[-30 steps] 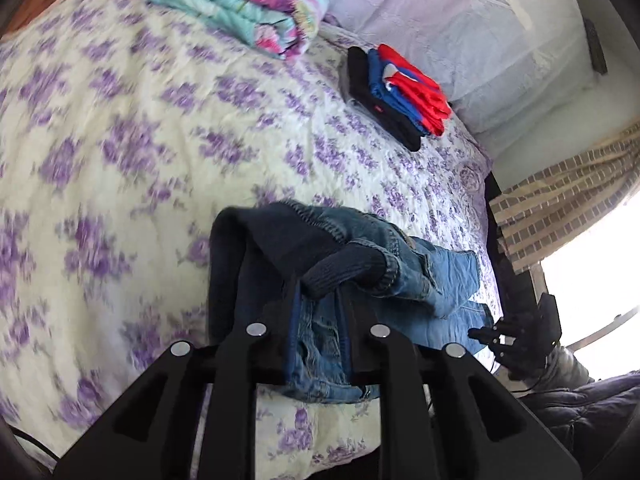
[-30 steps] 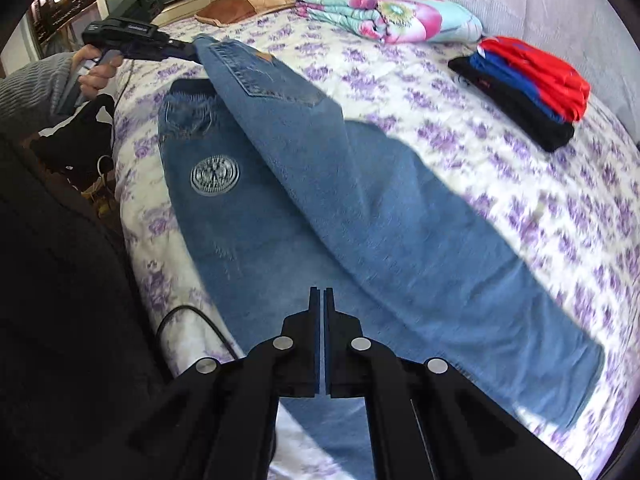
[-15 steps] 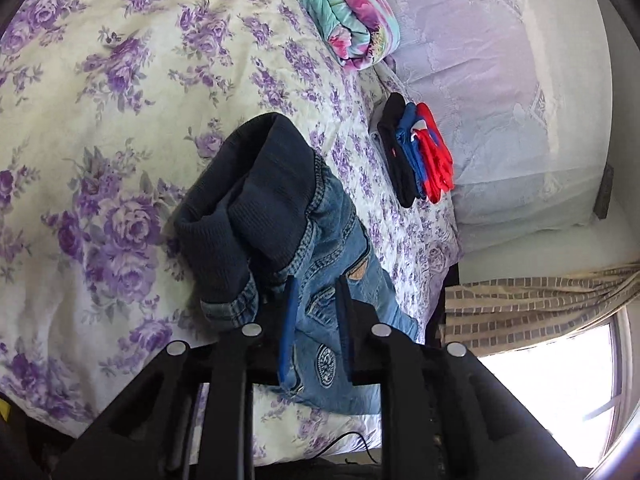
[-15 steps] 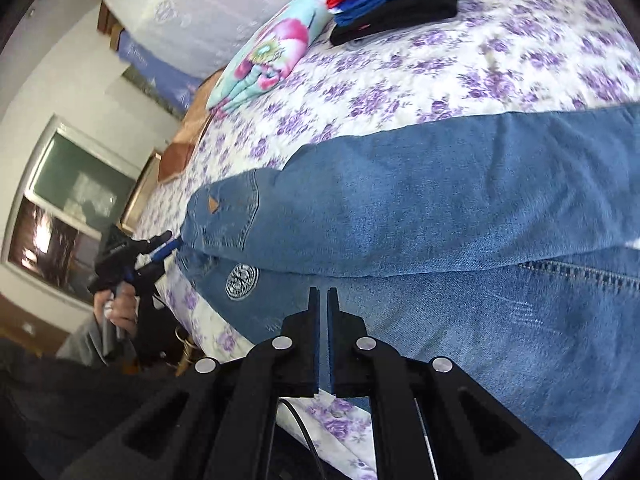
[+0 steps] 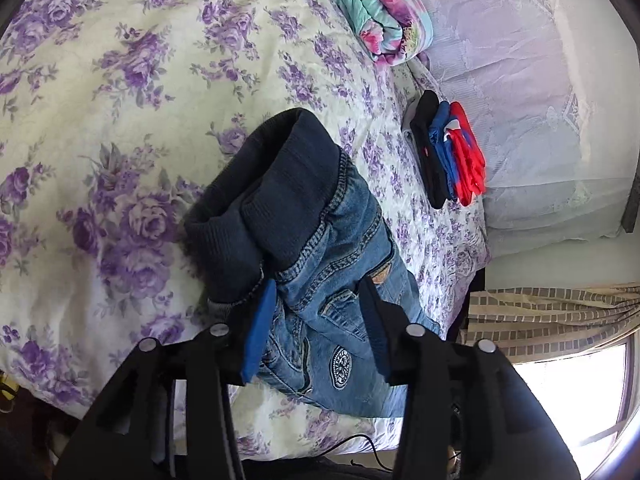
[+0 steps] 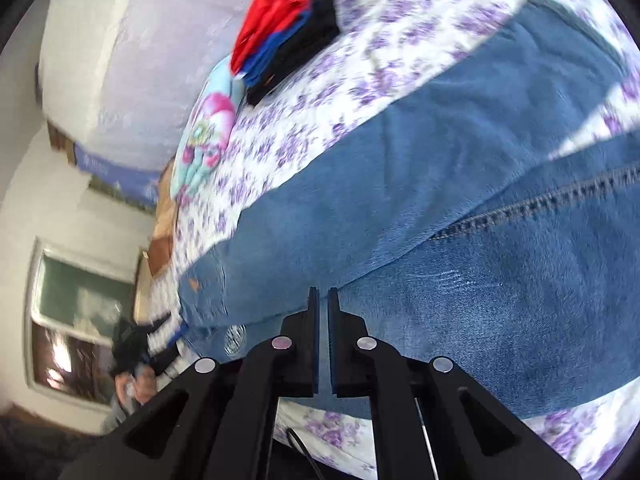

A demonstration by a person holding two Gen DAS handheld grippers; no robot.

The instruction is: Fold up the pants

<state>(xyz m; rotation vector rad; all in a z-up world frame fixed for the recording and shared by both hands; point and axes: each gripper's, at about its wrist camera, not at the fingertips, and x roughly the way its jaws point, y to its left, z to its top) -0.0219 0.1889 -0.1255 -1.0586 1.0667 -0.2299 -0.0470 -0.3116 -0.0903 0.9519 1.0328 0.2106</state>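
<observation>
Blue jeans (image 5: 340,264) with a dark ribbed waistband (image 5: 264,200) lie on the flowered bed, one half folded over the other. My left gripper (image 5: 316,308) is open, its blue-padded fingers (image 5: 260,328) apart on either side of the waist end, with the denim lying between them. In the right wrist view the jeans (image 6: 460,208) fill the frame, one leg lying over the other. My right gripper (image 6: 323,320) is shut and empty, just above the denim near the bed's edge. The left gripper (image 6: 160,344) shows far off at the waist end.
A stack of folded red, blue and black clothes (image 5: 448,156) lies near the far edge of the bed. A folded floral quilt (image 5: 380,12) lies beside it. A pale pillow or padded headboard (image 5: 532,120), a curtain (image 5: 552,320) and a bright window (image 5: 576,392) are beyond.
My left gripper has laid the waist end down and opened, letting go of the jeans. My right gripper has tilted and moved closer to the denim, still shut.
</observation>
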